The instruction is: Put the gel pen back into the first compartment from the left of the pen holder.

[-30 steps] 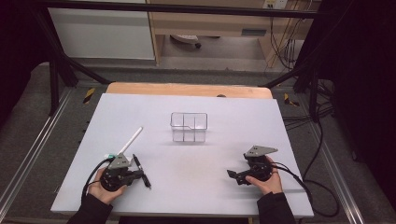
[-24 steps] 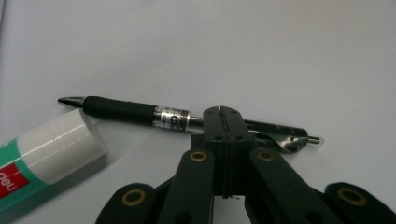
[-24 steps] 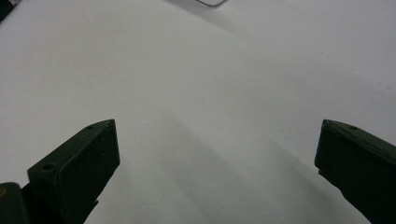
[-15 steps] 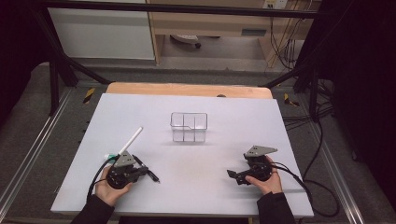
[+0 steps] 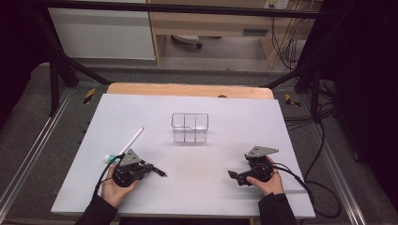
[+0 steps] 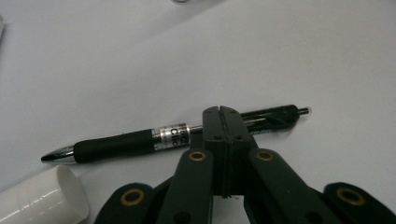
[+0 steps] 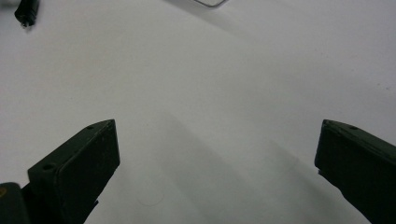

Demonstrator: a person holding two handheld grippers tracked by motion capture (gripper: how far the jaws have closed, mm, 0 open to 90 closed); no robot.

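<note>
left gripper [image 6: 222, 114]: jaws clamped on pen [image 6: 140, 140], now swung toward the middle, pen just off tabletop [image 5: 234, 122] | right gripper [image 7: 217, 154]: jaws apart, empty, unmoved | clear box [image 5: 190, 127] beyond | white tube [image 5: 131, 140] beside | judged: pen picked, carry next

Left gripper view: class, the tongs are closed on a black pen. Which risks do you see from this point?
1. The left tongs pinch the black pen near its clicker end, off-centre, so the long tip side may droop or swivel on lifting.
2. The white tube lies close beside the pen and could get knocked.
3. The clear divided box looks light; it might tip.
</note>
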